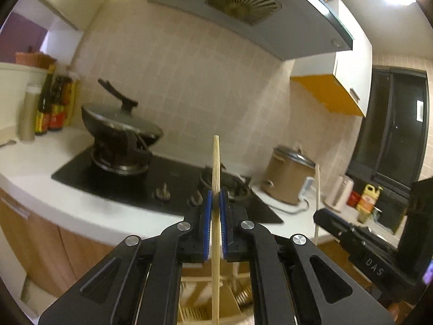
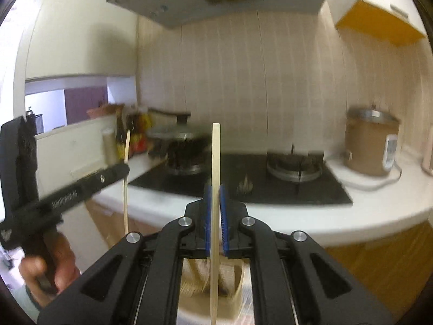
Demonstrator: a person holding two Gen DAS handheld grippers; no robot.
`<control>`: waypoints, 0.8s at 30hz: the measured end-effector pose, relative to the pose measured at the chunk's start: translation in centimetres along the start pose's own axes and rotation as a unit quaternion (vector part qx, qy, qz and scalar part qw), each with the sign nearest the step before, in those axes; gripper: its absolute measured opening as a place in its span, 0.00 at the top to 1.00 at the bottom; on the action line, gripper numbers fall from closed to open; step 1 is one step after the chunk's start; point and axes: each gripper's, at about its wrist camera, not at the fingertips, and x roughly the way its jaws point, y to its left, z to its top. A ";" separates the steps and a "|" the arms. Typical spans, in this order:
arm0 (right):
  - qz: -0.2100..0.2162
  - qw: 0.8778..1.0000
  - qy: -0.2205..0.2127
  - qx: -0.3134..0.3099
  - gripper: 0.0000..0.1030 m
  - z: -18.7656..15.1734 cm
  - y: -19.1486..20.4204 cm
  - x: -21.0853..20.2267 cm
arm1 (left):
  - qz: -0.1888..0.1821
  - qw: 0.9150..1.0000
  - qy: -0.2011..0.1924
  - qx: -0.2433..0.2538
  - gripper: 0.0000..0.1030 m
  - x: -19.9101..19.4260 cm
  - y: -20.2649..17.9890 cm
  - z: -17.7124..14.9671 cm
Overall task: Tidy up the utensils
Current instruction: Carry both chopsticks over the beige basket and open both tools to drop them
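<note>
My left gripper (image 1: pixel 215 193) is shut on a bamboo chopstick (image 1: pixel 216 162) that stands upright between its blue pads, its lower end reaching down toward a pale wooden utensil holder (image 1: pixel 200 308) below. My right gripper (image 2: pixel 215 192) is shut on a second chopstick (image 2: pixel 216 151), also upright, above the same holder (image 2: pixel 230 279). Each gripper shows in the other's view: the right one (image 1: pixel 324 215) with its chopstick (image 1: pixel 317 178) at the right of the left wrist view, the left one (image 2: pixel 119 170) with its chopstick (image 2: pixel 127 146) at the left of the right wrist view.
A white counter (image 1: pixel 32 159) carries a black gas hob (image 1: pixel 162 178) with a lidded wok (image 1: pixel 119 119) on the left burner. Sauce bottles (image 1: pixel 51 105) stand far left, a brown cooker (image 1: pixel 289 176) right. A range hood (image 1: pixel 243 8) hangs overhead.
</note>
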 end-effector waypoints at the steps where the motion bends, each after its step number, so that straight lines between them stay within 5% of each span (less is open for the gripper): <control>1: 0.002 1.000 -0.010 -0.004 0.96 -0.1 0.1 0.3 | 0.004 1.000 -0.008 0.003 0.96 0.1 0.1 -0.1; 10: 0.008 0.998 -0.053 -0.036 0.96 -3.3 0.6 3.0 | 0.057 0.994 -0.089 0.041 0.96 -0.9 1.4 -1.7; 14: -0.011 0.996 -0.069 -0.051 0.95 -4.5 0.6 3.9 | 0.067 0.993 -0.088 0.042 0.96 0.2 2.0 -2.7; 24: 0.014 0.999 -0.024 -0.037 0.94 -7.0 -0.6 5.6 | 0.078 0.993 -0.072 0.057 0.95 1.7 3.3 -5.6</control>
